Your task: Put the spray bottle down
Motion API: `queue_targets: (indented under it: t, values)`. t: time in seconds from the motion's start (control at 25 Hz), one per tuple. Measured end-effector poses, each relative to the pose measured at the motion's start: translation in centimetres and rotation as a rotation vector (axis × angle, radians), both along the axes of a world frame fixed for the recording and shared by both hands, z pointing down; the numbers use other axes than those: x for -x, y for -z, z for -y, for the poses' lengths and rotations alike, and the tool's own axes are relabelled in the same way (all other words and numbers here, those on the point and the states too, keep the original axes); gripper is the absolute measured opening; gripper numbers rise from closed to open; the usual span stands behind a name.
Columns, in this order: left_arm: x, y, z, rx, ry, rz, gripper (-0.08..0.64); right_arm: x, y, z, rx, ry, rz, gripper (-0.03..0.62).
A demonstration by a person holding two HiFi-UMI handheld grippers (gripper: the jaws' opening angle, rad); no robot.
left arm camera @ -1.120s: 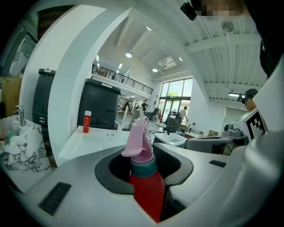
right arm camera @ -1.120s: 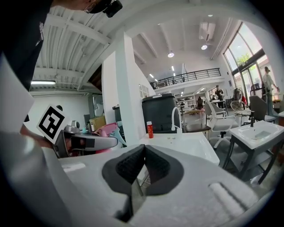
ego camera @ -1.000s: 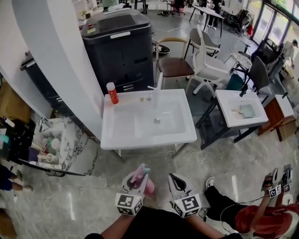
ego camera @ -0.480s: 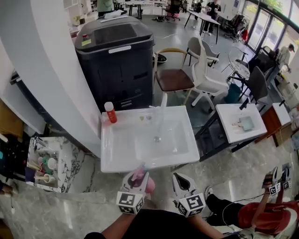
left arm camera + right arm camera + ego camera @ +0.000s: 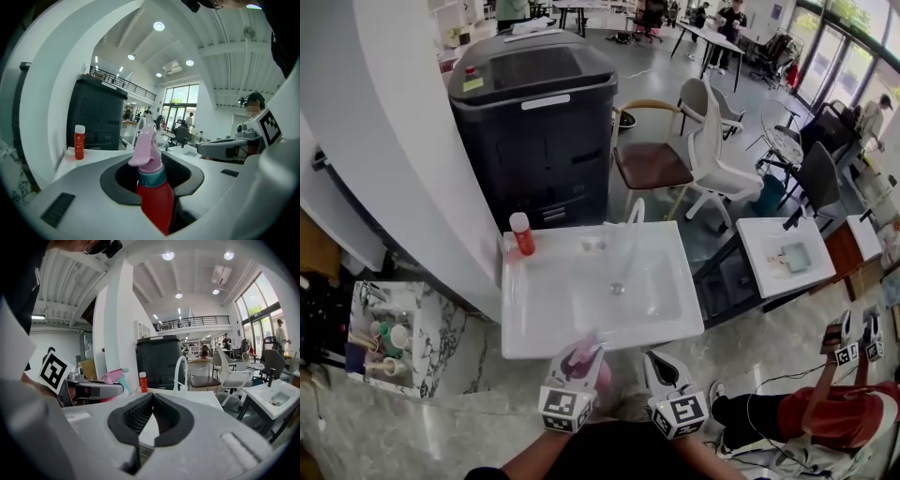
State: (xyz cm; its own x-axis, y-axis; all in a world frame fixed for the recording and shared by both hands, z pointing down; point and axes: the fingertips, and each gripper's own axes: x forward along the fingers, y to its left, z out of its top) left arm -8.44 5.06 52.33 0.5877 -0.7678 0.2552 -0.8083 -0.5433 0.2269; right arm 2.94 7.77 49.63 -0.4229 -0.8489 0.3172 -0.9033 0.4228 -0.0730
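- A person's left gripper (image 5: 582,354) stands at the near edge of a white washbasin (image 5: 534,314). Its fingers are partly open and closed on a spray bottle (image 5: 153,197), red-bodied with a teal collar and a pink trigger head, held upright.
- The right gripper (image 5: 656,361) is alongside, its fingers closed tip to tip with nothing between them.
- The bottle is not yet over the basin. To set it down well, it likely needs to be carried forward onto the flat ledge, kept upright, and lowered until its base bears fully before the fingers let go.
- The ledge at the left looks the safer spot; the sloping bowl could tip the bottle.
- A small red bottle with a white cap (image 5: 521,234) stands on the far left corner, and a white faucet (image 5: 636,212) rises at the back; both are well apart from the gripper.
- Behind the basin are a dark cabinet (image 5: 544,131) and a brown-seated chair (image 5: 649,162). A second small basin (image 5: 766,253) stands at right, where another person (image 5: 825,422) holds grippers.
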Motion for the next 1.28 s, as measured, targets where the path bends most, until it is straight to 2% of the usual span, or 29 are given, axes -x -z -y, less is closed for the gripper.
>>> queue_targets:
  t: [0.12,0.24,0.48,0.64,0.88,1.08,1.28]
  values:
    - [0.2,-0.1,0.5,-0.013,0.010,0.000,0.146,-0.1,0.2,0.8,-0.023,-0.004,0.013,-0.003]
    - [0.7,-0.2,1.4,-0.018,0.022,0.001,0.146,1.0,0.6,1.6,-0.052,0.031,0.037,-0.003]
    - [1.0,-0.8,5.3,0.016,0.066,0.004,0.146,1.5,1.5,5.2,-0.101,0.072,0.063,-0.003]
    - [1.0,-0.7,9.8,-0.005,0.091,0.037,0.147,0.4,1.4,10.1,-0.114,0.063,0.085,-0.003]
    - [1.4,-1.2,17.7,-0.007,0.139,0.050,0.147,0.0,3.3,17.2,-0.186,0.109,0.009,-0.003]
    - [1.0,-2.9,24.3,0.008,0.184,0.071,0.146,-1.0,3.0,23.2,-0.192,0.121,0.014,-0.003]
    - [0.7,-4.6,28.9,-0.002,0.209,0.108,0.147,-1.9,2.6,27.5,-0.141,0.103,0.052,-0.003]
